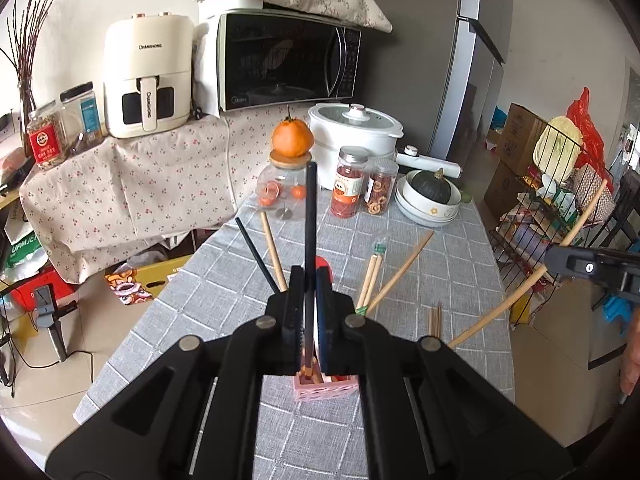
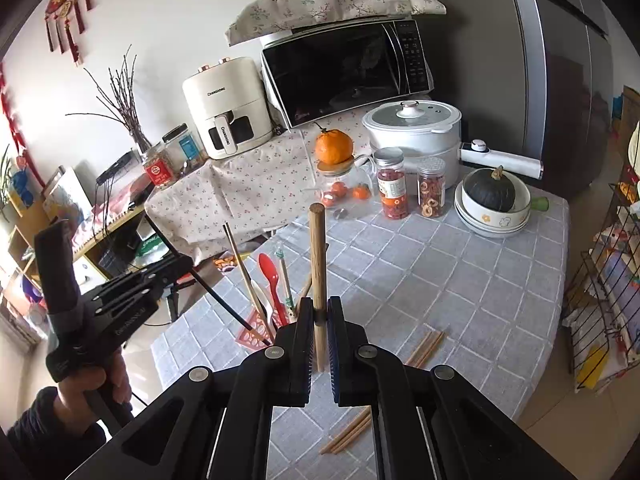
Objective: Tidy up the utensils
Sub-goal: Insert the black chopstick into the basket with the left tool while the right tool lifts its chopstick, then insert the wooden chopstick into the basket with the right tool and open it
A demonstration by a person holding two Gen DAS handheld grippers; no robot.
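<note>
My left gripper [image 1: 309, 280] is shut on a black chopstick [image 1: 310, 216], holding it upright with its lower end in the pink utensil holder [image 1: 324, 389]. The holder also holds another black chopstick [image 1: 256, 256], wooden chopsticks [image 1: 274, 252] and a red spoon [image 2: 272, 280]. My right gripper [image 2: 319, 312] is shut on a wooden chopstick [image 2: 318, 264], held upright above the table to the right of the holder [image 2: 252, 332]. Loose wooden chopsticks [image 2: 426, 348] lie on the grey checked tablecloth [image 2: 460, 280]. The left gripper also shows in the right wrist view [image 2: 176, 268].
At the table's far end stand a glass jar topped by an orange [image 2: 334, 146], two snack jars [image 2: 394, 184], a white cooker [image 2: 416, 132] and stacked bowls holding a dark squash [image 2: 490, 190]. A wire rack [image 1: 552, 184] stands right of the table.
</note>
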